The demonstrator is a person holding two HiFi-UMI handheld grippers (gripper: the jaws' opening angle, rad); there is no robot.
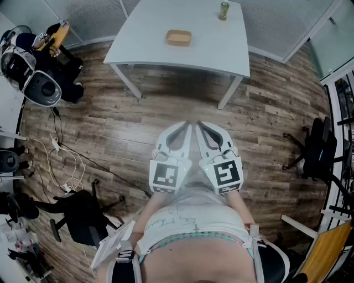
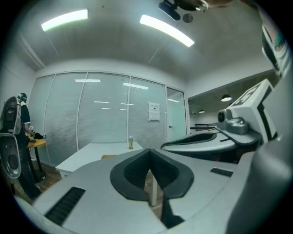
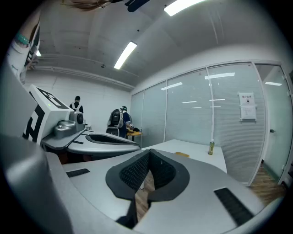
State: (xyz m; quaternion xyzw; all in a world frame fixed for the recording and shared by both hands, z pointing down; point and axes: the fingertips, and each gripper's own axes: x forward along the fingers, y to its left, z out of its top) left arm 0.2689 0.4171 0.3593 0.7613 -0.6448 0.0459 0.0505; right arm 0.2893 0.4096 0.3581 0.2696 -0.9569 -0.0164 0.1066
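The left gripper (image 1: 184, 127) and the right gripper (image 1: 201, 126) were held side by side close to the person's body, above the wood floor (image 1: 127, 119). Each gripper's jaws were pressed together with nothing between them. The white table (image 1: 160, 14) stood well apart on the far side, carrying a shallow wooden tray (image 1: 178, 37) near its middle and a bottle (image 1: 223, 11) at its far right. A black office chair (image 1: 313, 147) stood at the right.
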